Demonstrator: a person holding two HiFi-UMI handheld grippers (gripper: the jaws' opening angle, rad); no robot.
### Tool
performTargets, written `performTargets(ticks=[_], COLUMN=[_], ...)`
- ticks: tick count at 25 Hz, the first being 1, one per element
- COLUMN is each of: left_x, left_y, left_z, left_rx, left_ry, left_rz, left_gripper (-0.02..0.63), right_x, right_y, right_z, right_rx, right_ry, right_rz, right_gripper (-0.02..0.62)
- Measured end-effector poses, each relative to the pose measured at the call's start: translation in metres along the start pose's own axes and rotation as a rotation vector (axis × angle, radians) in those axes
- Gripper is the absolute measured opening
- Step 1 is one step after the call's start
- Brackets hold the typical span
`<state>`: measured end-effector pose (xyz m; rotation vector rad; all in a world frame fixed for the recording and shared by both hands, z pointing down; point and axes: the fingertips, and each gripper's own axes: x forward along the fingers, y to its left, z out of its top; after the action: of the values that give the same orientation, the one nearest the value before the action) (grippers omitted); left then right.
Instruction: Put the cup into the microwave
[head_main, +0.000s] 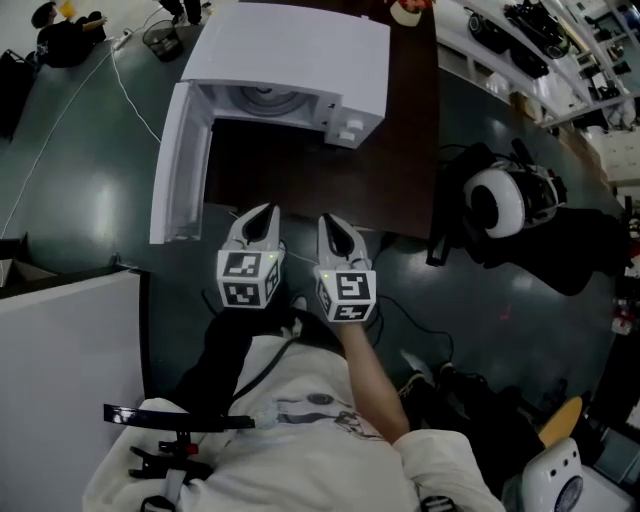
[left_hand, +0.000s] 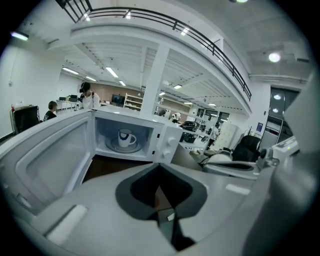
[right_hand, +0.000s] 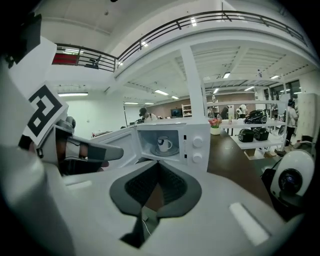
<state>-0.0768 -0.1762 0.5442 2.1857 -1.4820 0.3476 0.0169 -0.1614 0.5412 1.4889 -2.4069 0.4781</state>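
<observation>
Two sets of jaws pressed together, empty: left gripper (head_main: 266, 212), right gripper (head_main: 332, 222). Cup (left_hand: 125, 137) sits inside the microwave (head_main: 300, 60) at twelve o'clock, so placing looks done. Next, probably push the door (head_main: 180, 170), at ten o'clock, closed.

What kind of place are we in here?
Probably a big open lab or workshop: a railed mezzanine overhead, shelves of equipment, and the microwave with the cup standing on a worktable.
</observation>
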Motion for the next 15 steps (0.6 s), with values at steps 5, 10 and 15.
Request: performTargets(ticks=[5,10,15], left_x=[-0.043,-0.069,-0.089], left_y=[-0.044,-0.067,-0.081], left_z=[-0.013,-0.018,-0.002], left_rx=[0.054,0.101,0.146], left_ry=[-0.042,-0.073,-0.118], left_rz=[-0.011,0.016,0.037], left_gripper=[-0.002,-0.002,-0.002], right_x=[-0.06,-0.103,-0.127], right_y=[-0.005,-0.01,-0.008], right_z=[-0.009,-0.004,0.007], right_rx=[0.031,0.032,0.045], right_ry=[-0.009,-0.052,-0.076], right_rz=[-0.044,-0.054,-0.047], right_gripper=[0.002,0.002,0.002])
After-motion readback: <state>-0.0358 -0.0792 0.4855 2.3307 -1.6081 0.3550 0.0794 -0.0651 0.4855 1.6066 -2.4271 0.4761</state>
